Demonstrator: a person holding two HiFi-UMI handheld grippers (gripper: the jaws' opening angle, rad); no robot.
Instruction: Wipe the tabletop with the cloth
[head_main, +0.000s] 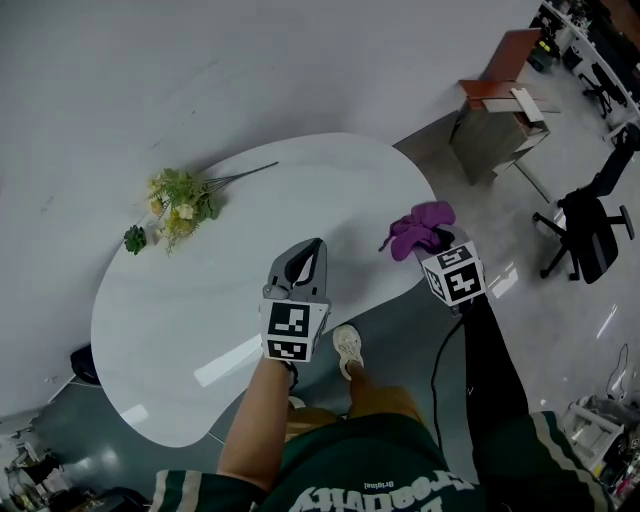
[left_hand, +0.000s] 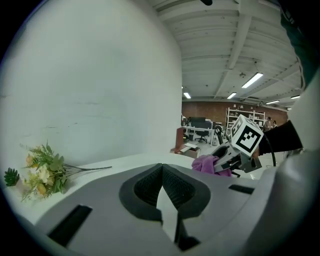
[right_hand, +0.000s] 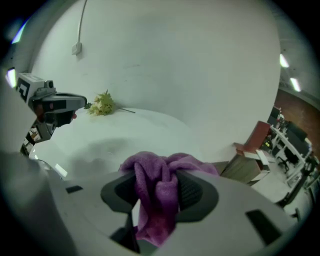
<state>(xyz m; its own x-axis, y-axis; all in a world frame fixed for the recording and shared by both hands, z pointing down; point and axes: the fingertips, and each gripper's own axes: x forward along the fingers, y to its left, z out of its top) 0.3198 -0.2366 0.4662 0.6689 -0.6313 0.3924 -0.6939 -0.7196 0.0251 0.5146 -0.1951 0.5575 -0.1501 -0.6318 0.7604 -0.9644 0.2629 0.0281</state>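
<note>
carrying step, by my reading: left gripper (head_main: 312, 248) hangs over the table (head_main: 190, 330) near its front edge, jaws together on nothing, right gripper (head_main: 433, 240) at the table's right edge pinches the purple cloth (head_main: 421, 224) bunched between part-spread jaws, so next comes lowering it flat onto the table, short of the flowers (head_main: 178, 205) at its far edge.

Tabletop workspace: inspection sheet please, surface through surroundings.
Surface: white oval table, glossy, no spills seen.
Job's things: purple cloth, bunched, held near the table's right edge.
Clutter: flower bunch lying by the far-left edge.
Grippers: left gripper over the table, jaws together, empty; right gripper closed on the cloth.
Cables: black cable hanging from the right gripper toward the floor.
Surroundings: white wall; wooden cabinet and office chair to the right.
</note>
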